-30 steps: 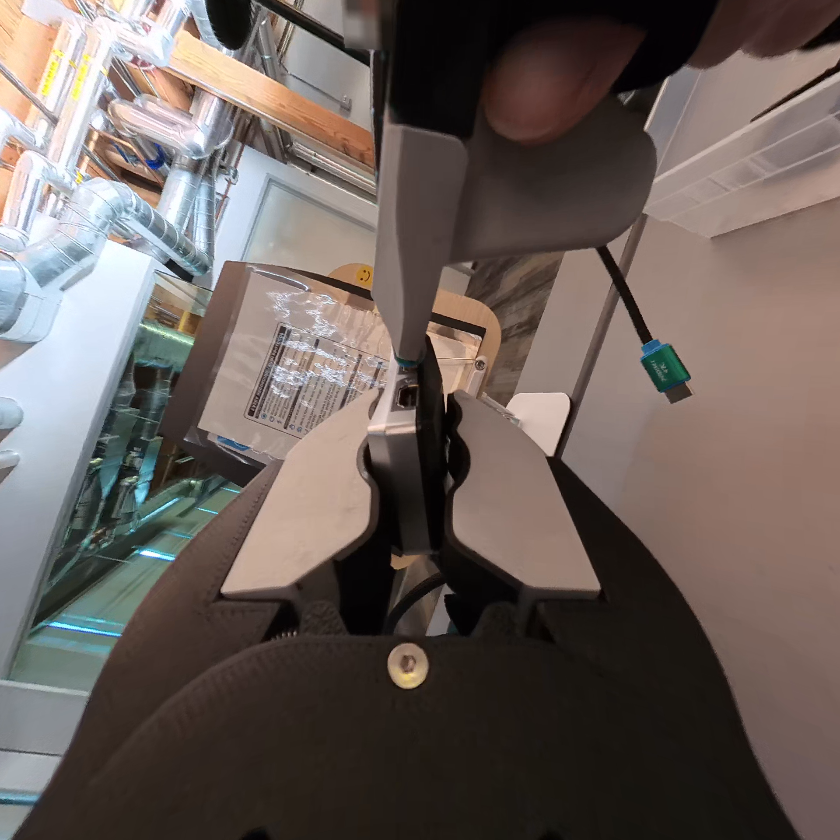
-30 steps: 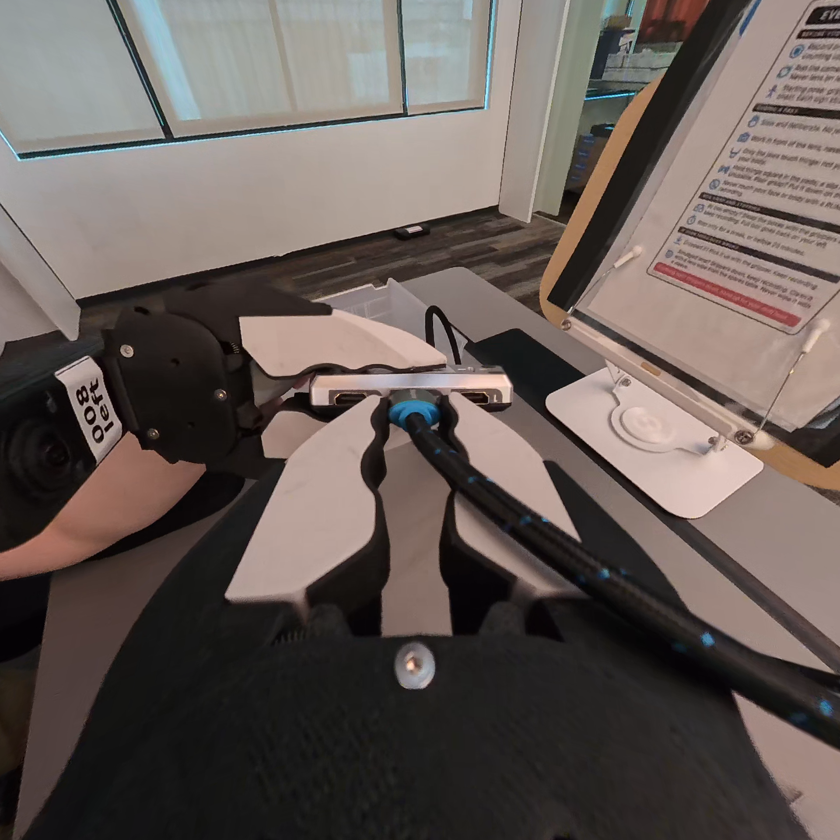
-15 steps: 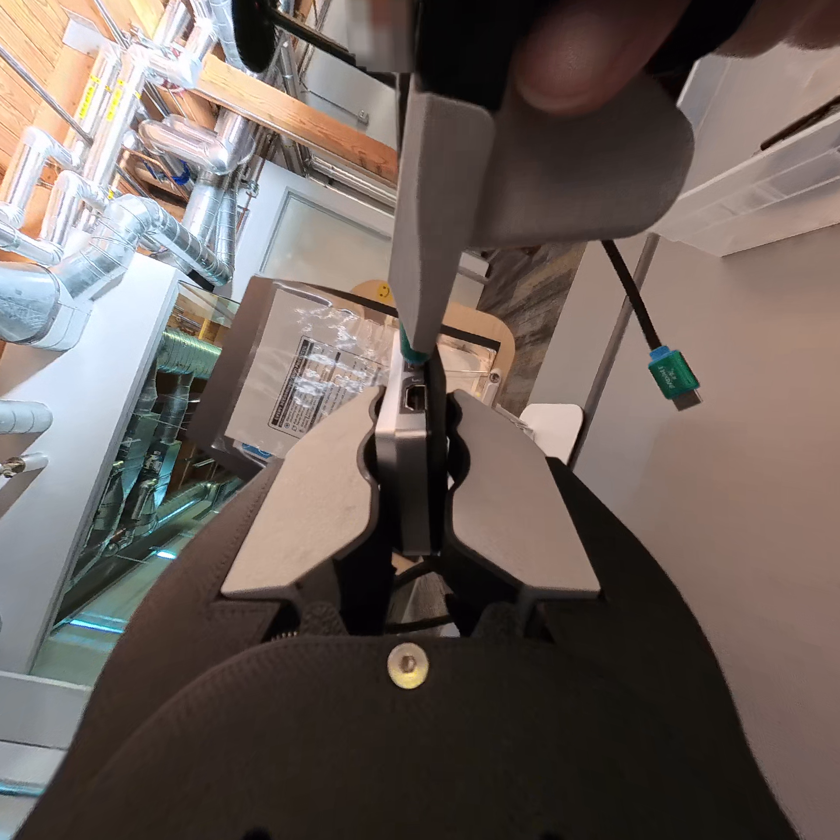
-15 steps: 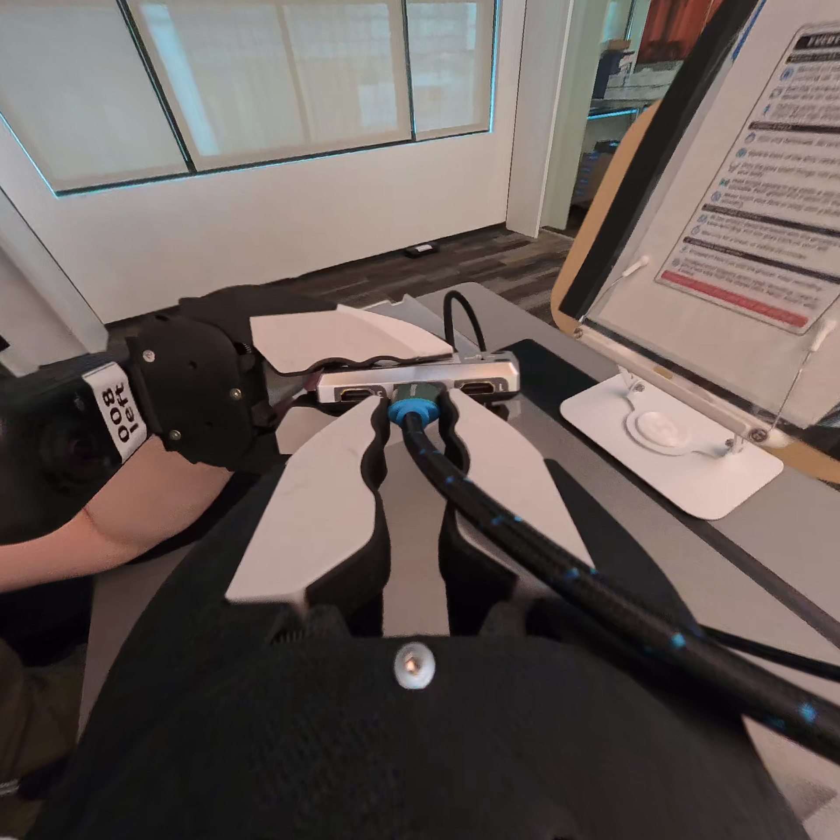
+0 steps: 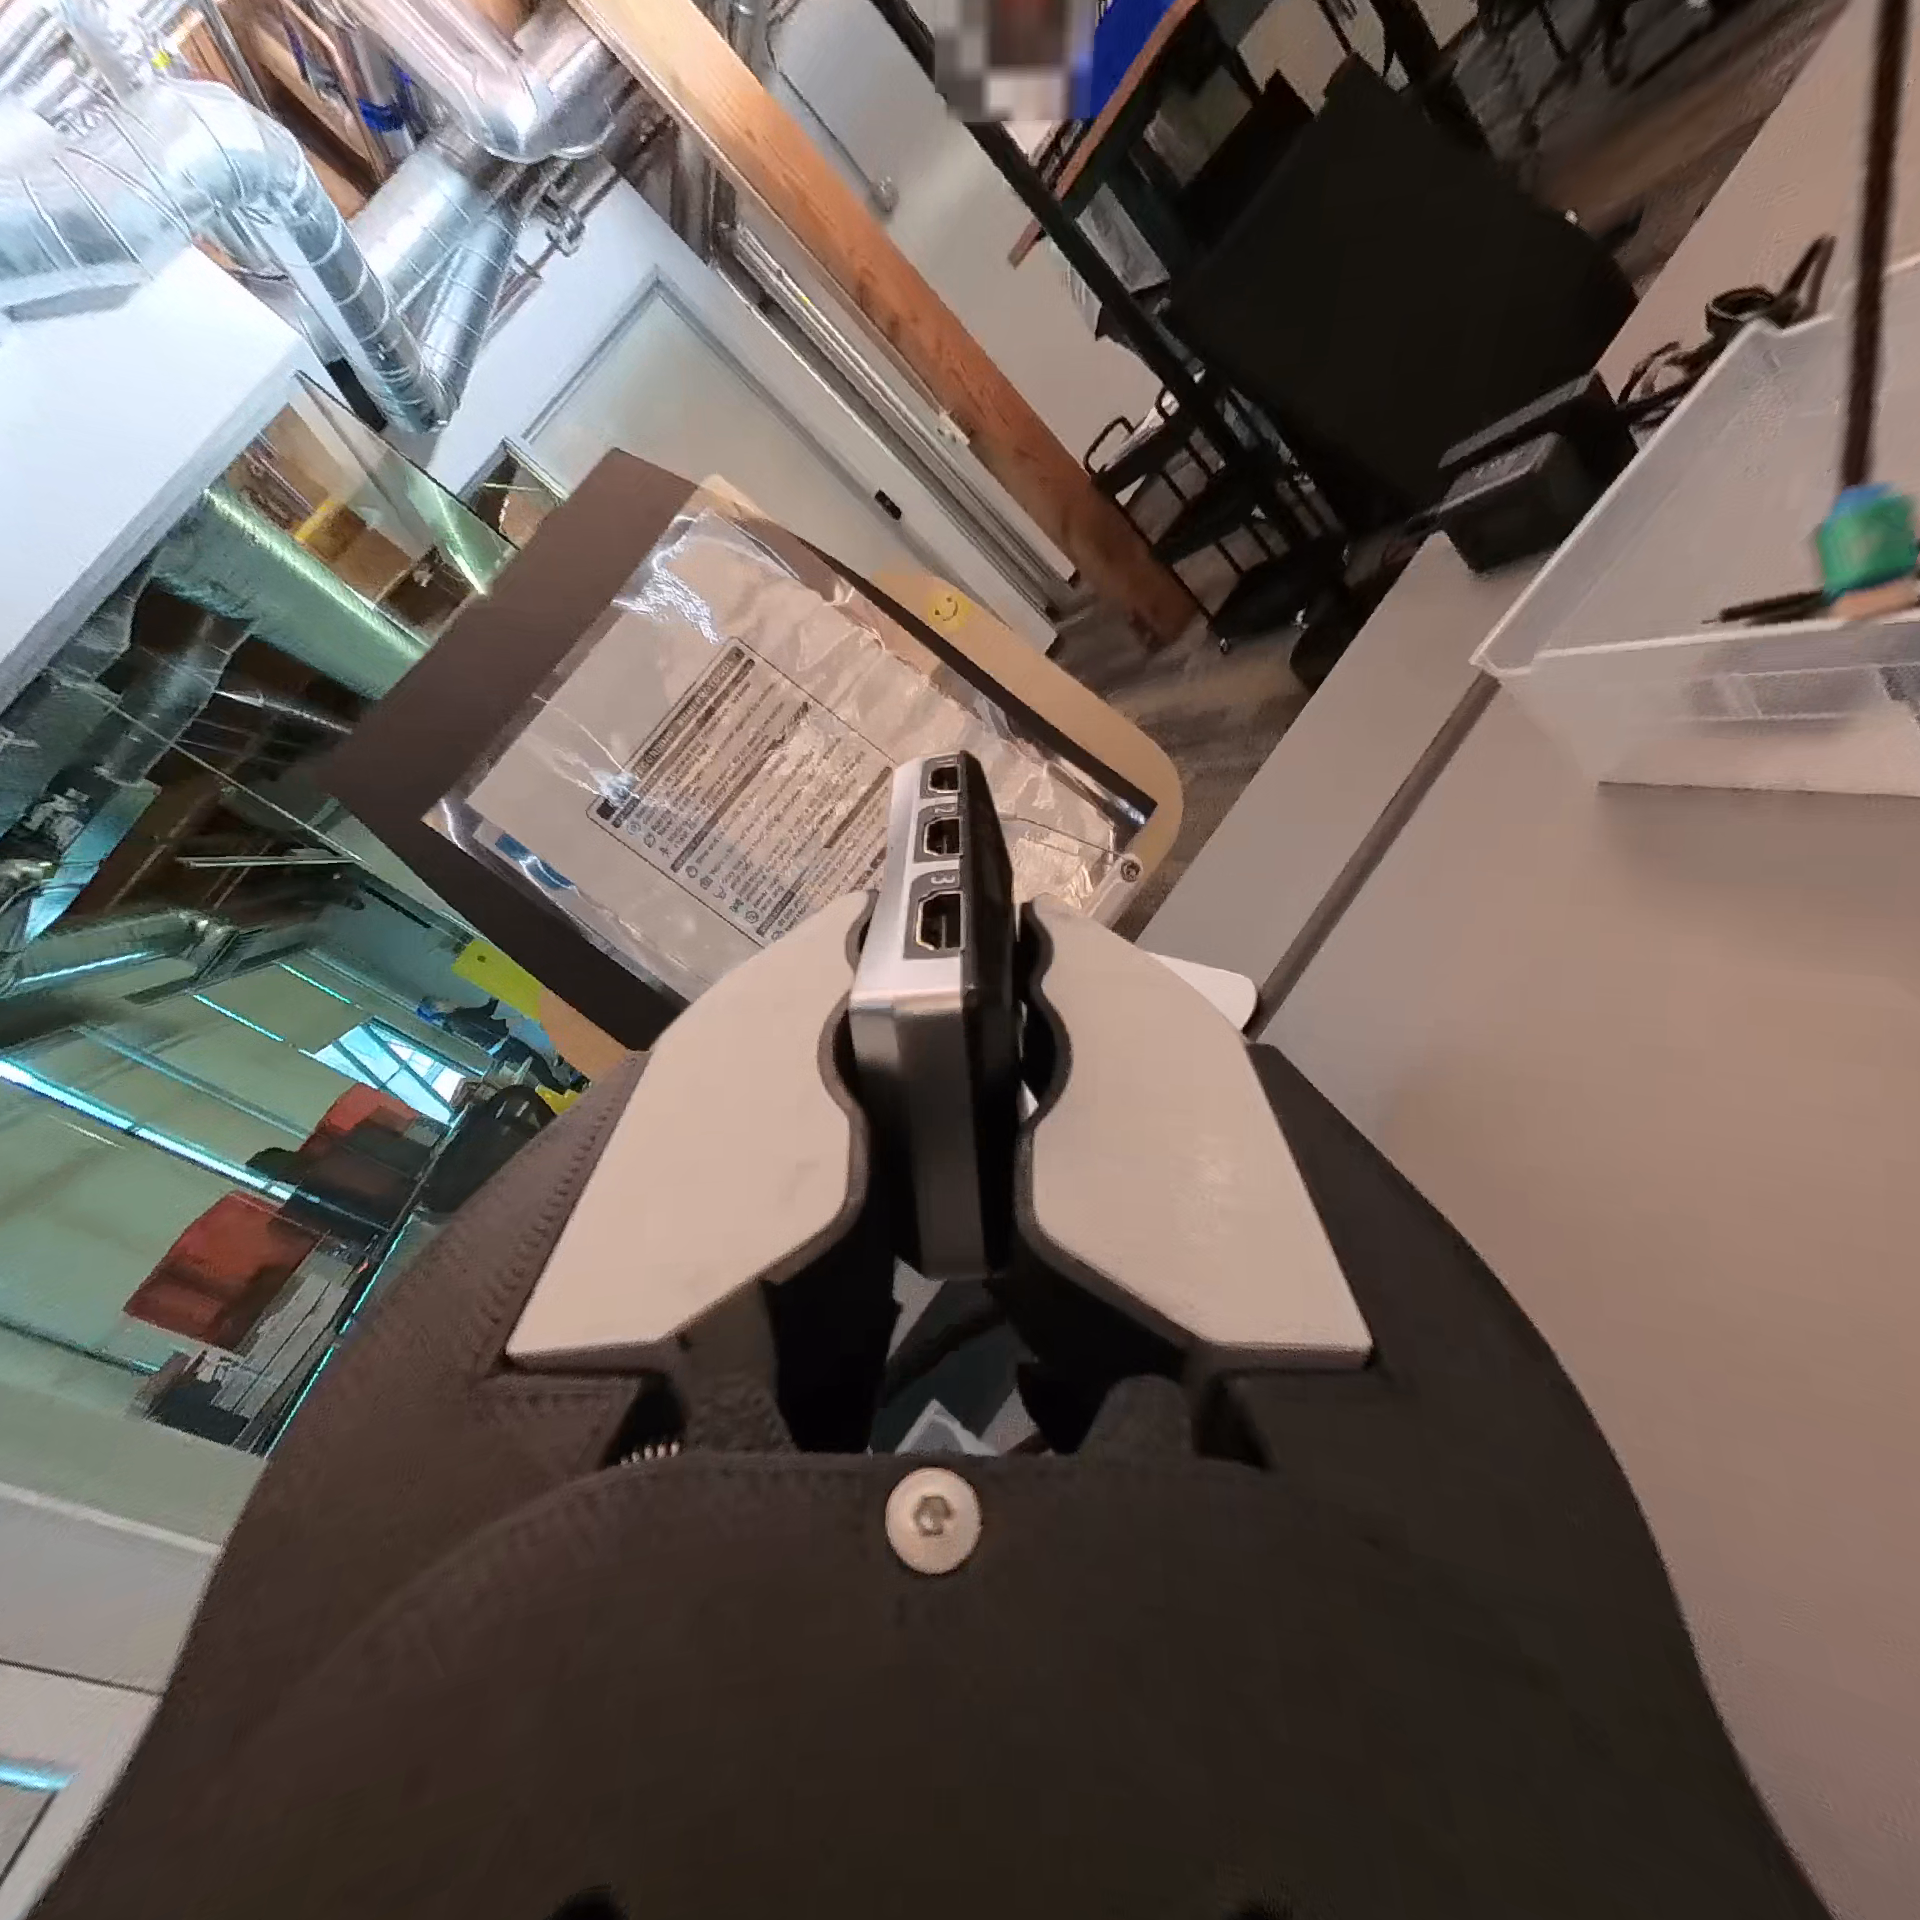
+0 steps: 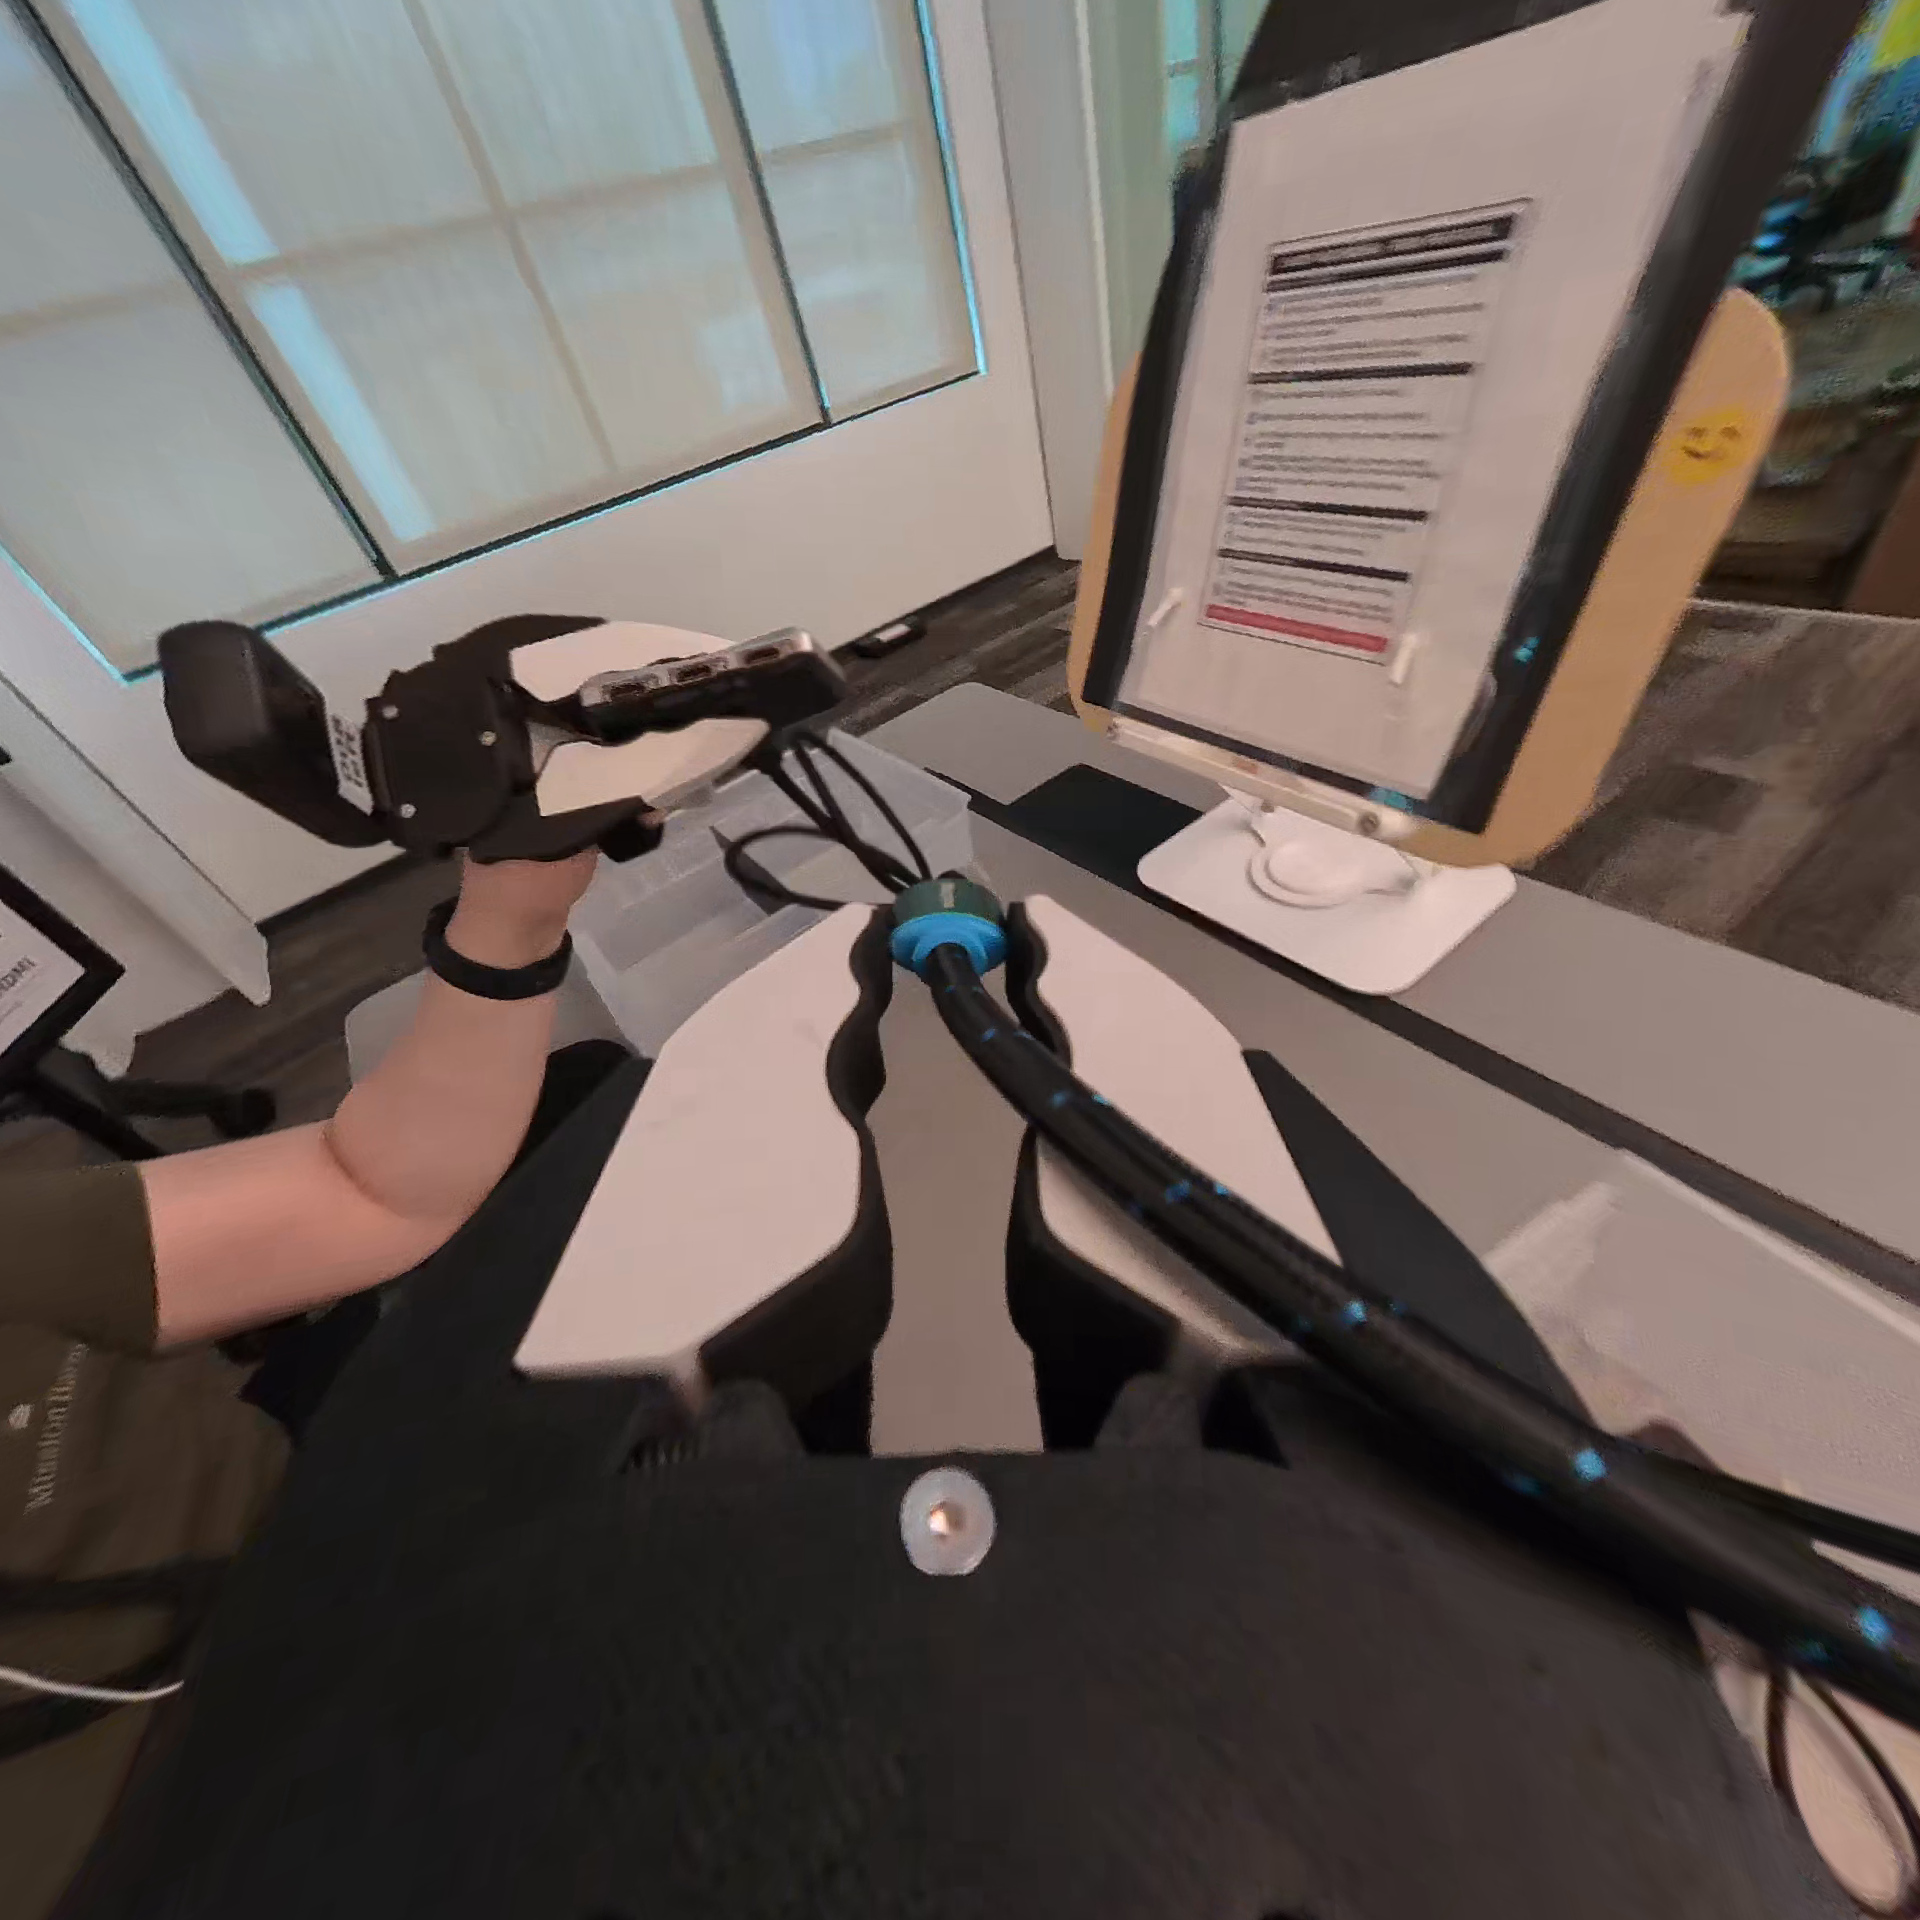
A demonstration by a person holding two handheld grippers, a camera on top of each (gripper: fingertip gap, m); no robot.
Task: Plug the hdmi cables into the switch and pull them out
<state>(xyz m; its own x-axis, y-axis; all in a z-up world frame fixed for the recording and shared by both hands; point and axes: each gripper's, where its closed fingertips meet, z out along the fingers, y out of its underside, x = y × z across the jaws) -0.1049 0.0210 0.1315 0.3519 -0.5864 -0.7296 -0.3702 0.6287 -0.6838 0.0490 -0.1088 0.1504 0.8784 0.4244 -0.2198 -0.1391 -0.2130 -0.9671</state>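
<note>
My left gripper (image 5: 940, 935) is shut on a silver HDMI switch (image 5: 935, 925) and holds it in the air; its three side ports are empty. The left gripper (image 6: 665, 717) and the switch (image 6: 717, 675) also show in the right wrist view, raised at the left. My right gripper (image 6: 945, 920) is shut on the blue and green plug (image 6: 943, 914) of a black braided HDMI cable (image 6: 1247, 1236), apart from the switch. A second cable with a green plug (image 5: 1865, 545) hangs at the far right of the left wrist view.
A grey table (image 6: 1662, 1039) lies below. A clear plastic bin (image 5: 1714, 665) stands on it, also seen in the right wrist view (image 6: 748, 873). A framed sheet on a white stand (image 6: 1340, 499) stands at the table's back. Thin black cables (image 6: 831, 800) hang from the switch.
The plug has come out of the switch's middle port. My right gripper has drawn back with the cable, and the left gripper has lifted the switch up and away.
</note>
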